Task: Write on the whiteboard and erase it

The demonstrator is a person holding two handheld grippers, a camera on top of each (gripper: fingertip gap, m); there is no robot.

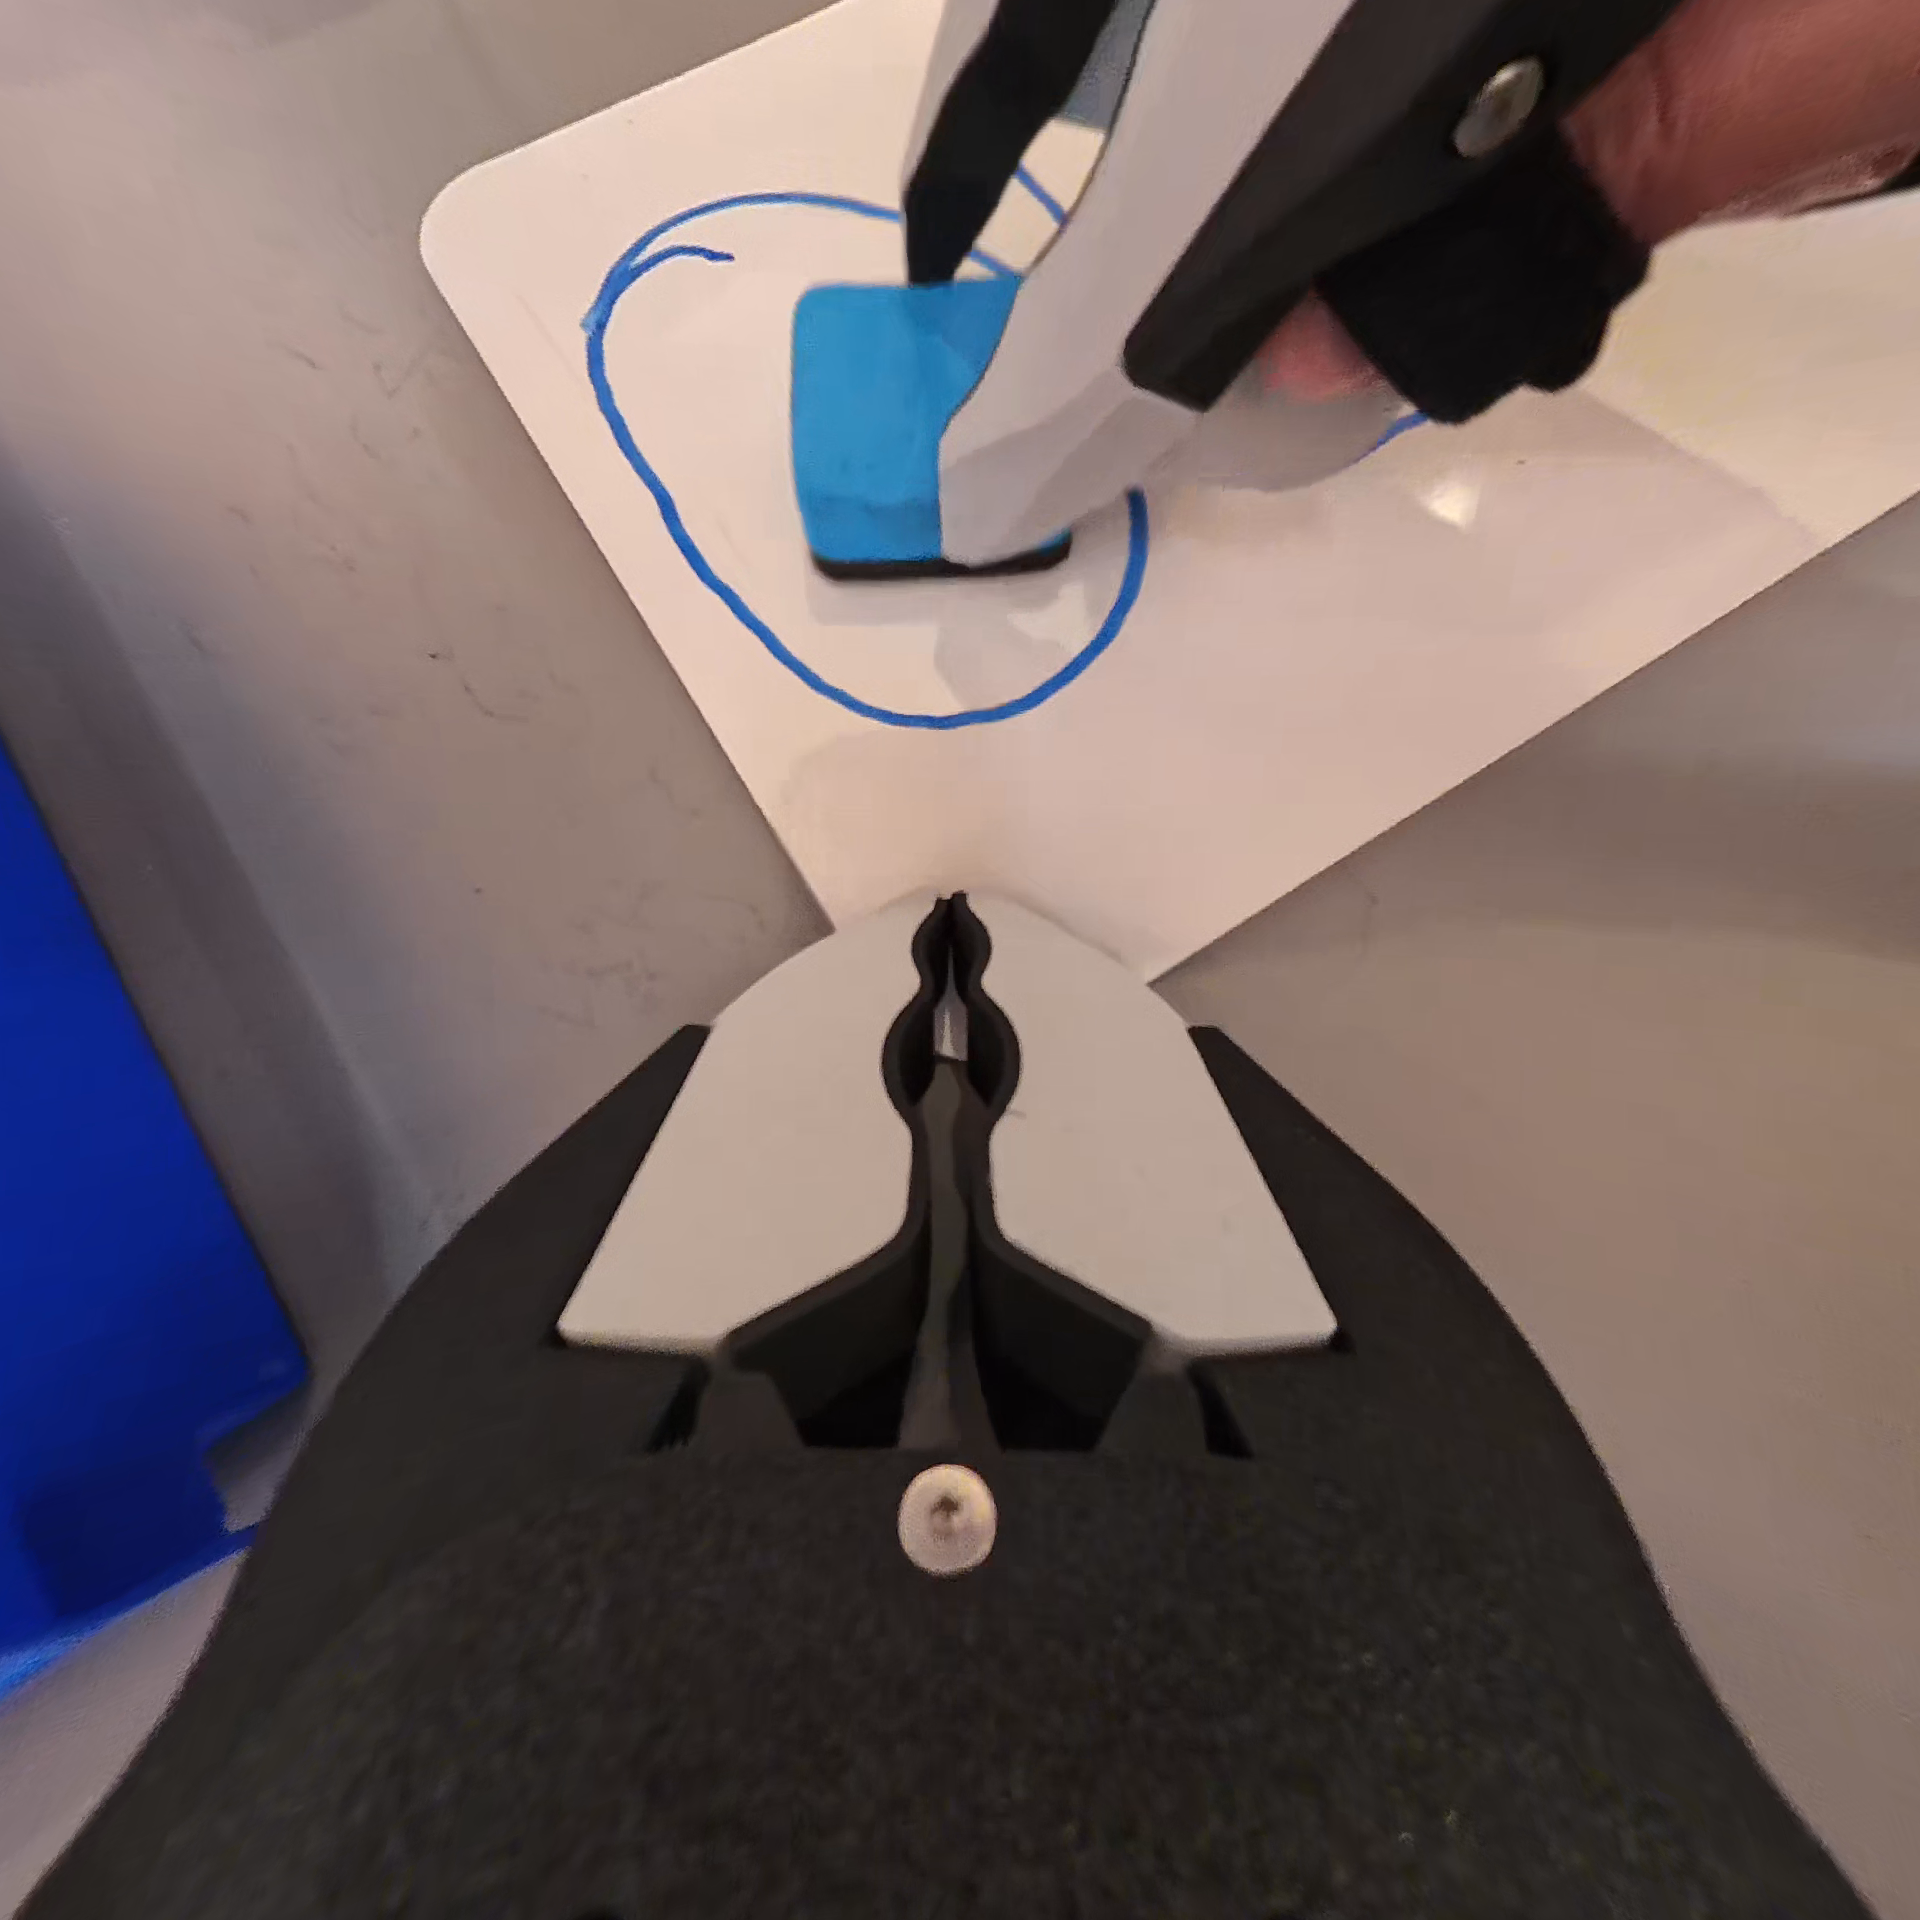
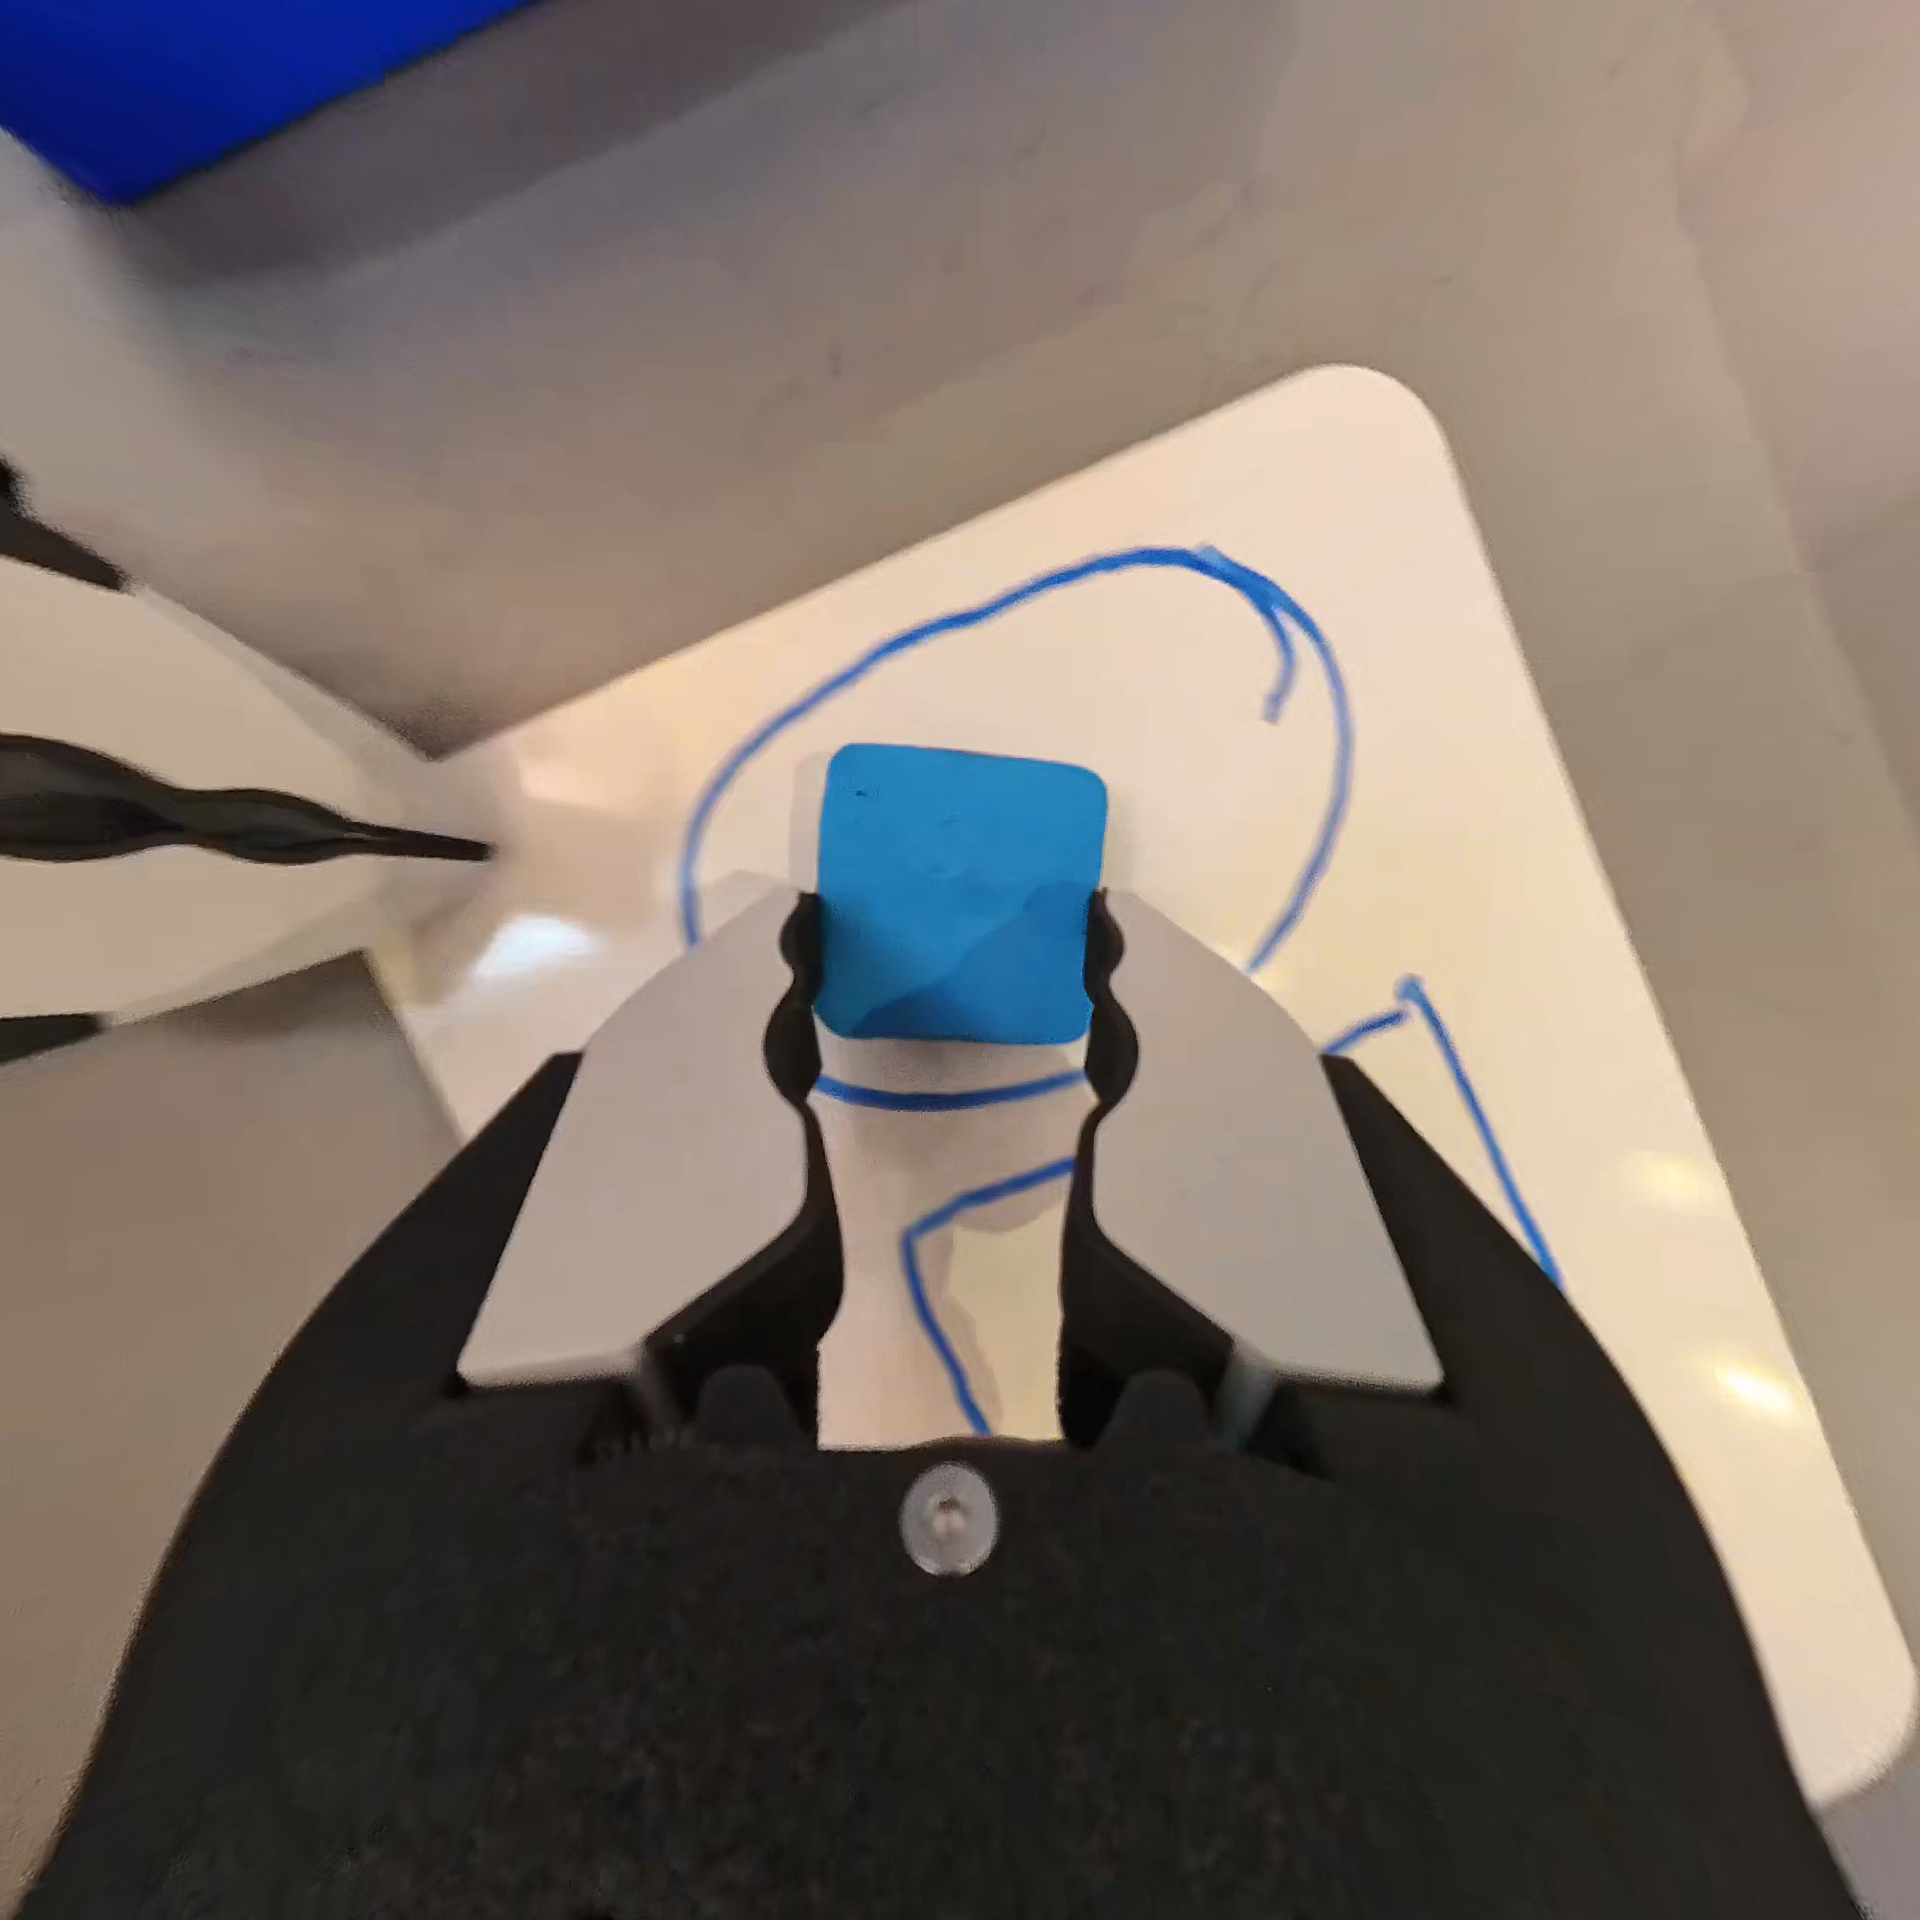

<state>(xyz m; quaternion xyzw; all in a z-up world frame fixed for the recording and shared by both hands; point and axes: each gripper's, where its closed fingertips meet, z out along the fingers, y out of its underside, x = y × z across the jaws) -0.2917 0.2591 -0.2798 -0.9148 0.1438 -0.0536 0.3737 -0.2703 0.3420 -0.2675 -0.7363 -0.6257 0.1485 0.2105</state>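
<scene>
A white whiteboard (image 1: 1299, 675) lies flat on a grey table, with a blue loop (image 1: 644, 488) and other blue lines drawn on it. A blue square eraser (image 2: 956, 883) with a dark base rests on the board inside the loop; it also shows in the left wrist view (image 1: 873, 416). My right gripper (image 2: 951, 914) is shut on the eraser, one pad pressed on each side; the left wrist view shows it (image 1: 966, 416) astride the eraser. My left gripper (image 1: 951, 906) is shut with nothing between its pads, its tips on the board's near corner. It also shows, blurred, in the right wrist view (image 2: 483, 850).
A gloved hand (image 1: 1558, 260) holds the right gripper at the upper right. A flat blue object (image 1: 104, 1247) lies on the grey table (image 1: 312, 623) left of the board; it also shows in the right wrist view (image 2: 208, 83).
</scene>
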